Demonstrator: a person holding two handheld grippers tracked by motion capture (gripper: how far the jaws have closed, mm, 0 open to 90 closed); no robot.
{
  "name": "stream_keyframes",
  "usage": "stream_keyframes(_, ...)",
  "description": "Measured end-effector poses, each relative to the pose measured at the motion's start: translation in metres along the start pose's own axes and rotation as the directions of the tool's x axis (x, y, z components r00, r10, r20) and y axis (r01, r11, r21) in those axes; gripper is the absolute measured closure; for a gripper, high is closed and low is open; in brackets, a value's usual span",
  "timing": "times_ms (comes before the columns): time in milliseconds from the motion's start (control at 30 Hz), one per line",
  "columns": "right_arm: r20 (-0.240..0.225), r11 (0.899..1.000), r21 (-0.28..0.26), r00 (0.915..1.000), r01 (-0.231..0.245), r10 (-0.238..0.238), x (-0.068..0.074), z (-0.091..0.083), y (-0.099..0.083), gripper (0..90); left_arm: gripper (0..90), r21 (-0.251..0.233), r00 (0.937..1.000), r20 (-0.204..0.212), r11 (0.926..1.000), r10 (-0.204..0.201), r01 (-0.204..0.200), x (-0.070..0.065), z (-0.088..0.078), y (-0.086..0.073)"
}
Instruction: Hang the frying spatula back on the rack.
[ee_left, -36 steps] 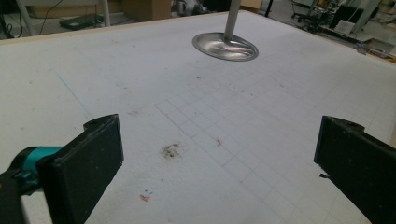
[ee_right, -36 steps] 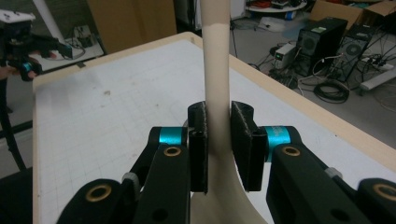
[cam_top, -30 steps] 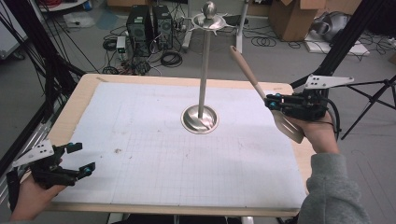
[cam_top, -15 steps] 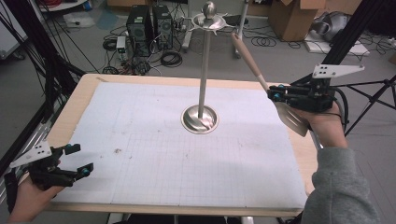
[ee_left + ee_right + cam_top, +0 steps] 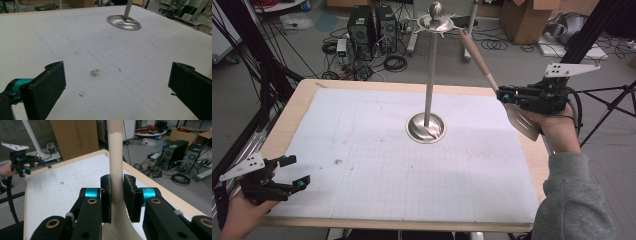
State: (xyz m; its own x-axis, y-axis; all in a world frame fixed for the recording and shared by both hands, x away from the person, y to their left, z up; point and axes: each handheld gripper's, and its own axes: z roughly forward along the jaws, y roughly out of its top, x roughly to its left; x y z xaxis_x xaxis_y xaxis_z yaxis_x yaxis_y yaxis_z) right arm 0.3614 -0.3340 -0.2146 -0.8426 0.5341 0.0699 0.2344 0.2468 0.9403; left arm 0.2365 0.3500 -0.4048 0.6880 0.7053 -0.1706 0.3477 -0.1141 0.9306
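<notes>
Gripping a spatula (image 5: 492,80) by the neck, the right gripper (image 5: 507,95) was recorded above the right edge of the table (image 5: 297,100), well clear of the board. Its jaws were closed tight on the pale stem just above the blade, as was seen in the right gripper view (image 5: 117,195). The wooden handle was angled up and away toward the crown of the stand (image 5: 432,65), its tip lying close to the crown's prongs; contact could not be told. The metal blade was hung low, beside the right hand (image 5: 557,132). That hand was raised off the table, the wrist bent, a grey sleeve (image 5: 572,200) entering from the lower right.

The stand was set upright at the middle of the white gridded mat (image 5: 377,165), its round base resting on the mat.

The left gripper (image 5: 294,172) was held low at the near left corner of the table, pointed across the mat toward the stand. Its jaws were spread wide and nothing was held between them (image 5: 117,82). The left hand (image 5: 242,215) was wrapped beneath the body of the tool.
</notes>
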Motion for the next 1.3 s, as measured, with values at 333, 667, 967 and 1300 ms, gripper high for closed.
stream_keyframes(333, 0.012, 1.000, -0.008, 0.9998, -0.017, 0.017, -0.004, -0.003, 0.004, 77.8, 1.8, -0.009, 1.0000, -0.004, 0.9999, -0.006, 0.006, 0.001, -0.005, -0.001)
stream_keyframes(667, 0.020, 0.999, -0.016, 0.9986, -0.050, 0.050, -0.013, -0.005, 0.003, 77.7, 1.8, -0.015, 0.9998, -0.016, 0.9999, -0.007, 0.007, 0.000, -0.010, -0.002)
stream_keyframes(967, 0.008, 0.998, -0.018, 0.9981, -0.061, 0.062, -0.015, 0.000, 0.003, 77.7, 1.8, -0.015, 0.9998, -0.020, 0.9998, -0.009, 0.008, 0.001, -0.012, -0.003)
stream_keyframes(1300, -0.003, 0.998, -0.010, 0.9981, -0.062, 0.062, -0.015, 0.006, 0.003, 77.7, 1.8, -0.014, 0.9997, -0.023, 0.9998, -0.012, 0.011, 0.001, -0.013, -0.005)
